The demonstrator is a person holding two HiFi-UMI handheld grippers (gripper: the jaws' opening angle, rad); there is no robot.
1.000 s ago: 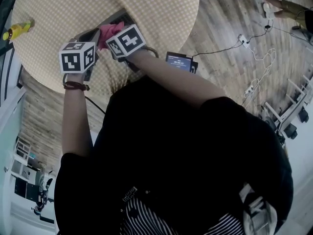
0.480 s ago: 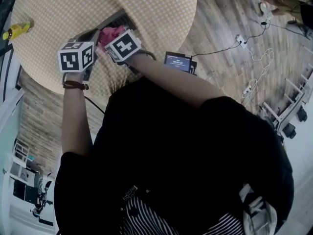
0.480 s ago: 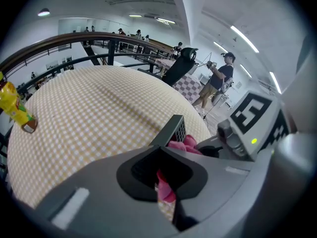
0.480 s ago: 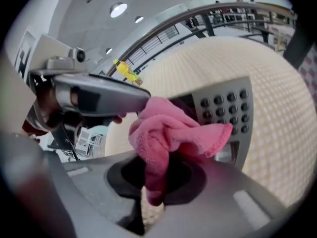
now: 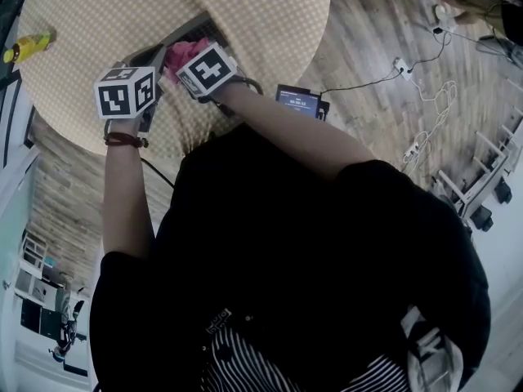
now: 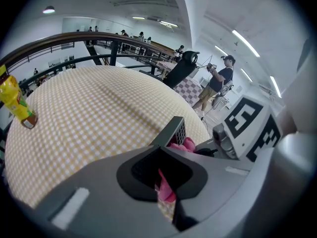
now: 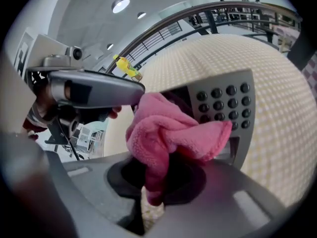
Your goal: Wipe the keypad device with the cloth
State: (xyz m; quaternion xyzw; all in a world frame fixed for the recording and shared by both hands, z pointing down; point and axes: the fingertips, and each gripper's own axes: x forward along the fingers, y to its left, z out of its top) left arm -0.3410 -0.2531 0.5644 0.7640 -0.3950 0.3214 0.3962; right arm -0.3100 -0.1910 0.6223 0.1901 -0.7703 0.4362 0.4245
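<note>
The keypad [image 7: 223, 103] is resting on the table [image 5: 106, 6], towards its near edge; the cloth [image 7: 168, 128] is lying over the keypad's left part, with its tail hanging down between the right gripper's [image 7: 146, 202] jaws. The left gripper [image 6: 166, 192] is sitting at the keypad's left end, just beside the cloth; the bottle [image 5: 29, 47] is standing well apart, at the table's left rim.

My right claw [image 7: 148, 187] slides back up the keypad device [image 7: 223, 100], away from me, undoing the small dip of half a second ago, and the pink cloth [image 7: 168, 133] rides along with it.
</note>
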